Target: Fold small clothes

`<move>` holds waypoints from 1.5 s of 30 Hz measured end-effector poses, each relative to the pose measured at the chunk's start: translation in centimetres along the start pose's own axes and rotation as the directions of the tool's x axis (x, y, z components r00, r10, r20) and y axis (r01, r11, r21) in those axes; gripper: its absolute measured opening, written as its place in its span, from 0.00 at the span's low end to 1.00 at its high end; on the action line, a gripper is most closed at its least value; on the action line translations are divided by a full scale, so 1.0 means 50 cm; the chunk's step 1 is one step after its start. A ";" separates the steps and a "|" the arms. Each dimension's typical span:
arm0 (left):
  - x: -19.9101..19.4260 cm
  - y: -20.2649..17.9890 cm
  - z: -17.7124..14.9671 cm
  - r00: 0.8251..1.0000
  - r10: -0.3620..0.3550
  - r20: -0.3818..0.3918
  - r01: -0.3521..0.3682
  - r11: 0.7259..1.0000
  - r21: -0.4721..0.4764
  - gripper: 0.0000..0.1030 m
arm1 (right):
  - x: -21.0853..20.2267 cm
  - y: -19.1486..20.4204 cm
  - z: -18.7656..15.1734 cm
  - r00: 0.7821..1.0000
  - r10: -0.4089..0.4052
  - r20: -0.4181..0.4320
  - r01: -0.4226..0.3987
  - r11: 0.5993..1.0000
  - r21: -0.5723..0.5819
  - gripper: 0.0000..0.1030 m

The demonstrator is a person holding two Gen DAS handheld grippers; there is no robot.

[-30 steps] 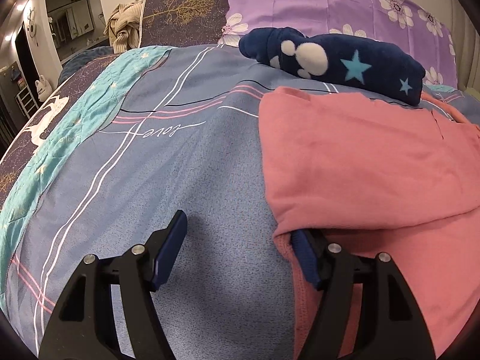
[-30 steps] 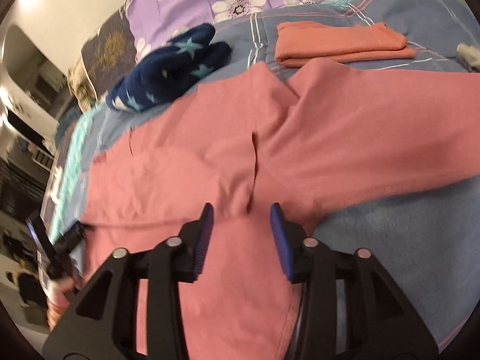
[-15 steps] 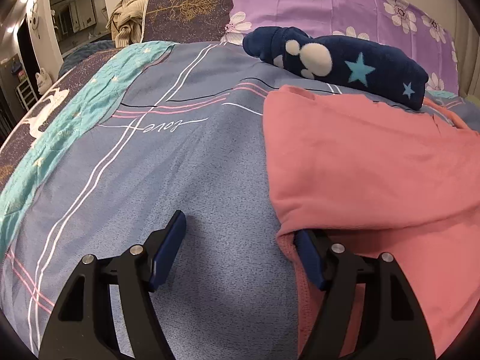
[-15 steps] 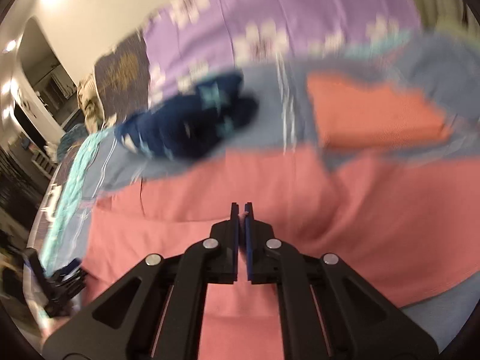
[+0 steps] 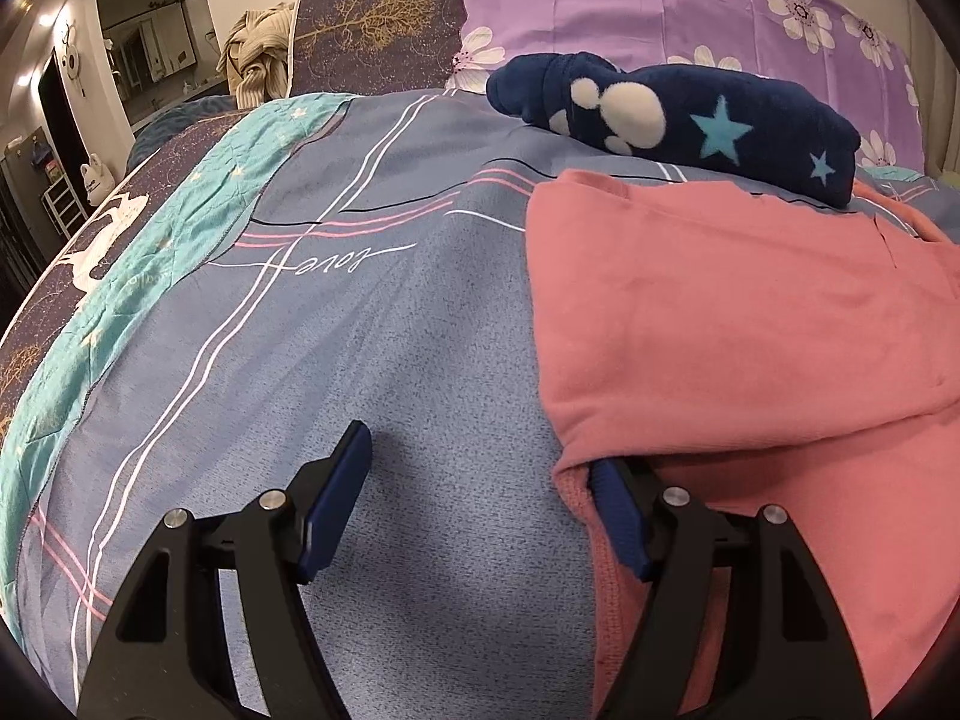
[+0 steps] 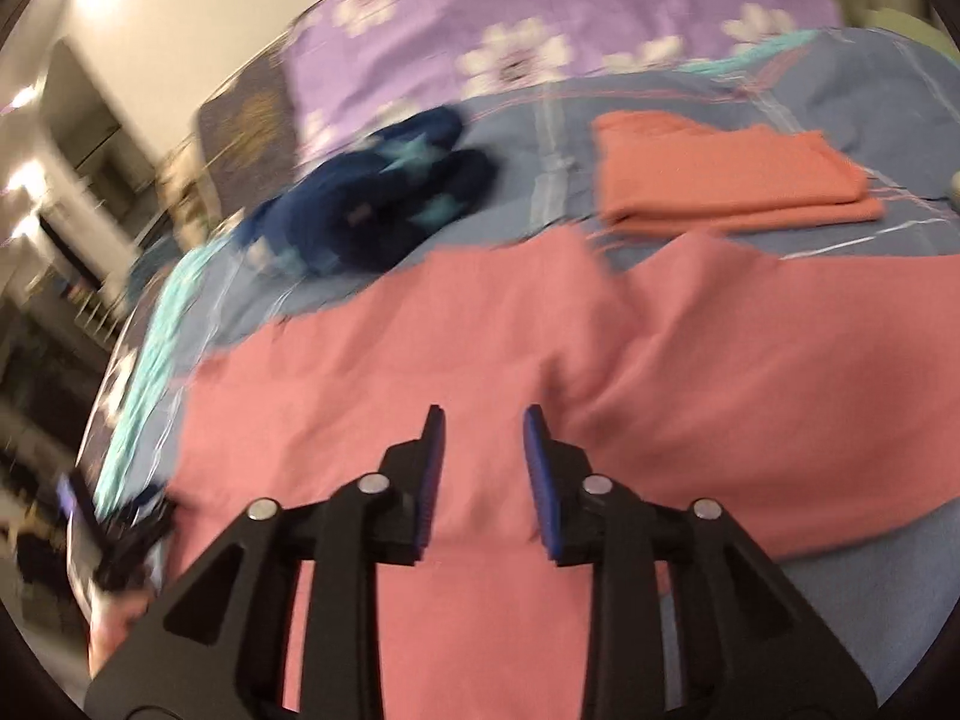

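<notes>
The pink garment [image 5: 750, 324] is soft knit cloth, light and limp, so it will likely sag and drag rather than hold a shape; it is best taken at an edge or corner where two layers can be pinched together, and lifted low so the fold does not slide apart. It lies spread on the bed [image 5: 360, 360], on the blue patterned cover, with one part already turned over on itself so a rounded fold edge faces the left gripper [image 5: 480, 498]. Its surface looks matte and slightly fleecy, salmon-pink all over, with a slit or seam near the middle of the far edge (the right view is blurred, so finer detail cannot be read). The left gripper's fingers stand wide apart: the left finger is over bare cover, the right finger [image 5: 618, 516] is tucked at the garment's near corner under the fold edge, and nothing is clamped yet. The right gripper [image 6: 483, 474] hangs above the middle of the garment with its fingers parted and nothing between them. A good next hold, in my judgement, is the folded corner by the left gripper, with the right gripper taking the matching edge farther along. Beyond the garment lie a dark blue starred bundle [image 5: 672, 114], just touching its far edge, and an orange folded cloth [image 6: 726, 174], well apart from it.
</notes>
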State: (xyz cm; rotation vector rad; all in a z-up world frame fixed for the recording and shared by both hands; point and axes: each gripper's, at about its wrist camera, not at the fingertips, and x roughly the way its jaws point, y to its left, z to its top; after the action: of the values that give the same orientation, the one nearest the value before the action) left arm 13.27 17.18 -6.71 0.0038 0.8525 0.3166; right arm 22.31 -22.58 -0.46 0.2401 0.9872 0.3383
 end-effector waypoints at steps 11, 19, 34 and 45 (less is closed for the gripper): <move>-0.016 -0.005 0.003 0.977 -0.211 0.023 0.211 0.977 -0.014 0.16 | 0.000 0.239 0.043 0.997 -0.076 0.024 0.079 0.949 -0.306 0.34; -0.025 0.011 -0.004 0.927 -0.366 0.083 0.371 0.927 -0.059 0.16 | 0.177 0.534 0.129 0.983 0.066 -0.173 -0.143 0.865 -0.481 0.37; 0.010 0.048 -0.010 0.856 -0.513 0.065 0.515 0.837 -0.187 0.16 | 0.488 0.802 0.088 0.908 -0.164 -0.386 -0.152 0.729 -0.668 0.43; -0.002 0.058 -0.013 0.870 -0.484 0.093 0.493 0.847 -0.202 0.16 | 0.401 0.750 0.141 0.911 0.216 -0.352 -0.376 0.786 -0.490 0.04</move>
State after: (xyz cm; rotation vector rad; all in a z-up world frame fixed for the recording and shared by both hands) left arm 11.93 19.84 -6.71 -0.4101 0.7458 -0.0743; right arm 32.02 19.40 0.89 -0.1900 1.0854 0.9577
